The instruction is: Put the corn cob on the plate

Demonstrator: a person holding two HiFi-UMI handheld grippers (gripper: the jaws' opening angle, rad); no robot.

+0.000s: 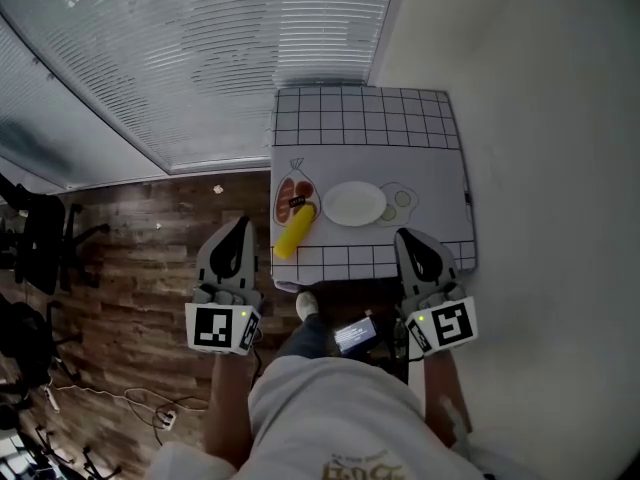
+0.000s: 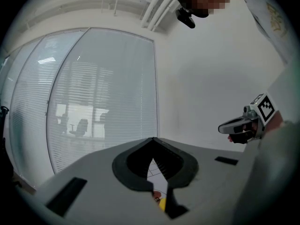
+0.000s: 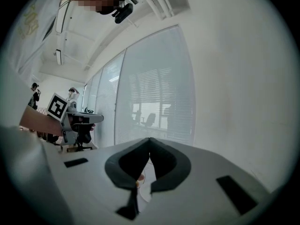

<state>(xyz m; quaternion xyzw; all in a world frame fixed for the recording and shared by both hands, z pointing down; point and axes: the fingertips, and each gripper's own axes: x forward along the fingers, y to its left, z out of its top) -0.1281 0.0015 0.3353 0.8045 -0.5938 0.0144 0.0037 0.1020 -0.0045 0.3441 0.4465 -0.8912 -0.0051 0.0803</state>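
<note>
A yellow corn cob [image 1: 295, 230] lies on the white gridded mat [image 1: 365, 128], near the table's front left corner. To its right sits an empty white plate [image 1: 354, 204]. My left gripper [image 1: 241, 223] is held off the table's left side, short of the cob, jaws shut with nothing in them. My right gripper [image 1: 404, 235] hovers at the front right edge of the table, also shut and holding nothing. In the left gripper view a sliver of the corn cob [image 2: 162, 203] shows through the gap behind the shut jaws of the left gripper [image 2: 153, 139]. The right gripper [image 3: 150, 139] points level over the table.
Window blinds [image 1: 200, 58] run along the far left and a white wall [image 1: 540, 118] on the right. Wood floor [image 1: 140, 258] lies left of the table, with office chairs [image 1: 40, 238] at the far left. Printed food pictures [image 1: 292, 196] mark the mat.
</note>
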